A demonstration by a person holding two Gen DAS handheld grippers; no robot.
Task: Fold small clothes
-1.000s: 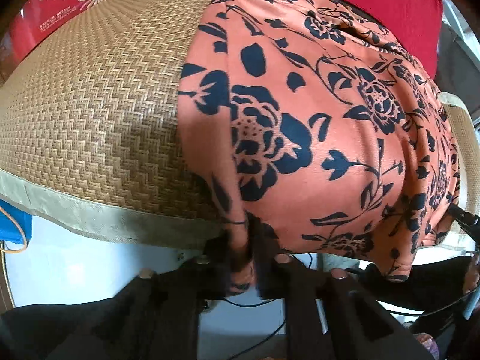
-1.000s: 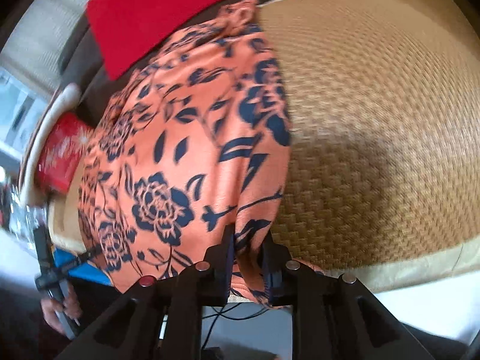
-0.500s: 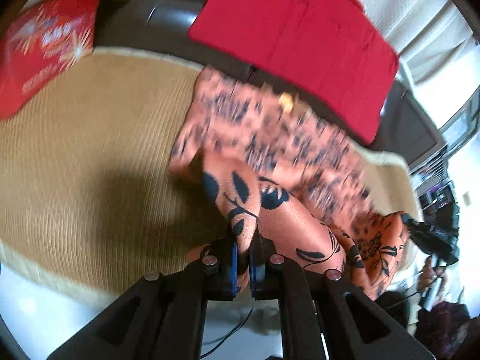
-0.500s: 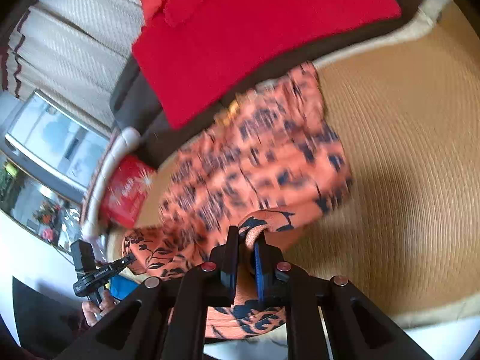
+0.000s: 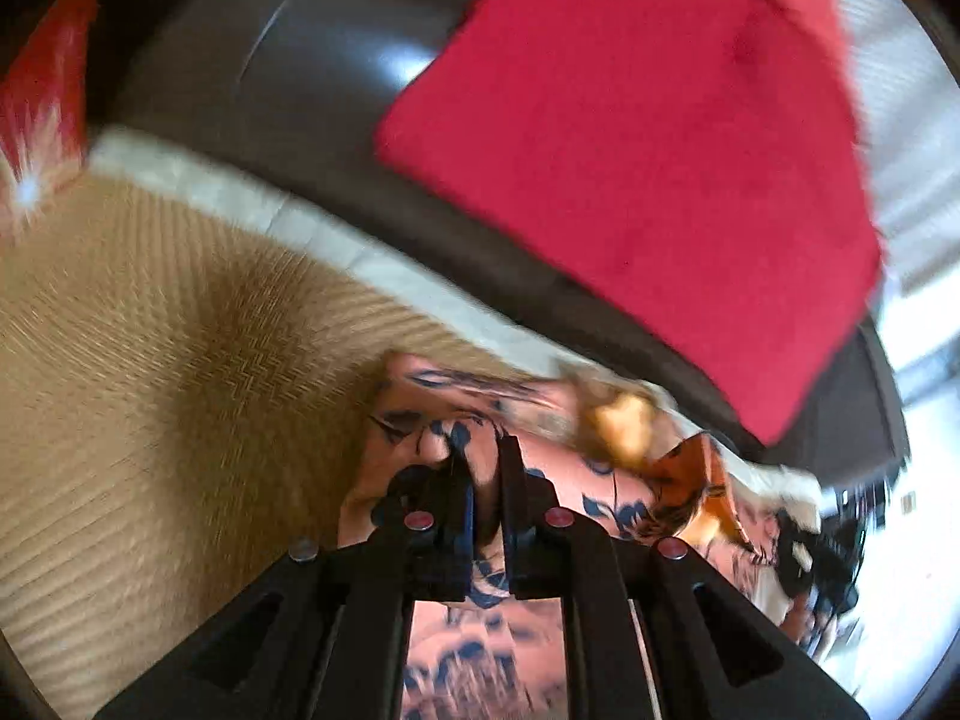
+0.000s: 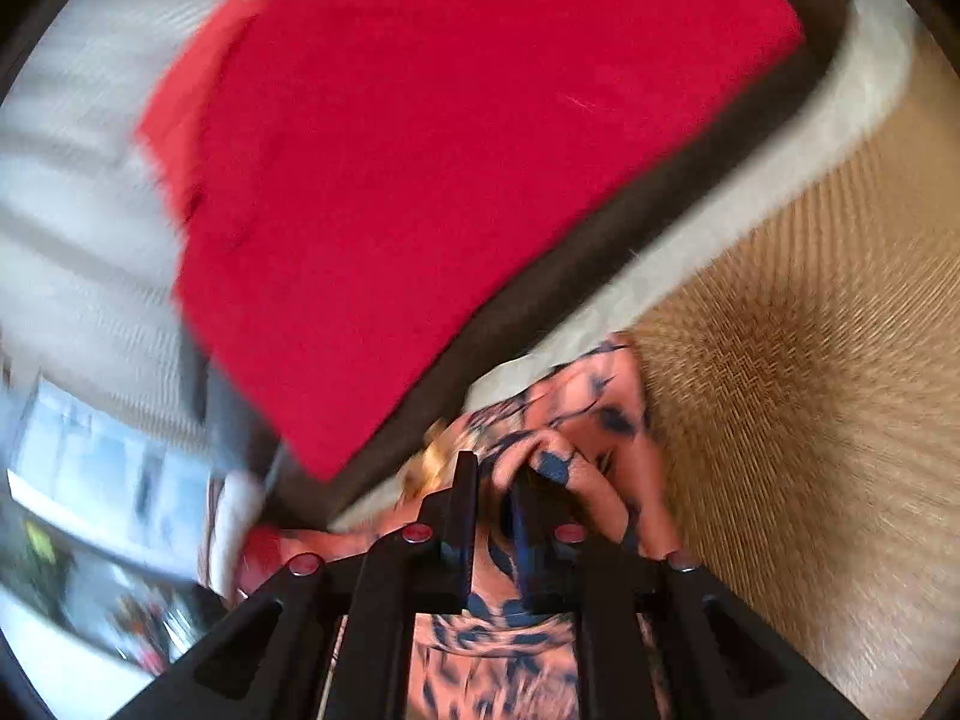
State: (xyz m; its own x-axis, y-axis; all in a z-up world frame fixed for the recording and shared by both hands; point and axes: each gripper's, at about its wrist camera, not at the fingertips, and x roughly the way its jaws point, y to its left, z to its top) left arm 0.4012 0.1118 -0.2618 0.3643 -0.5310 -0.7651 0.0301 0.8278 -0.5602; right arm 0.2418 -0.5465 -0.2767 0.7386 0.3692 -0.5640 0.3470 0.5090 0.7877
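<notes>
1. My left tongs [image 5: 486, 468] are clamped on the orange floral garment [image 5: 600, 480].
2. My right tongs [image 6: 492, 480] pinch the same garment [image 6: 606, 420].
3. It lies bunched on the woven mat [image 5: 150, 360], below the red cloth [image 5: 630, 150].
4. No writing is readable through the blur.

**Both grippers clamped**

My left gripper [image 5: 486, 468] points steeply down, its jaws pinched on a fold of the cloth [image 5: 600, 480]. My right gripper [image 6: 492, 480] tilts down less sharply, its jaws likewise pinched on cloth.
</notes>
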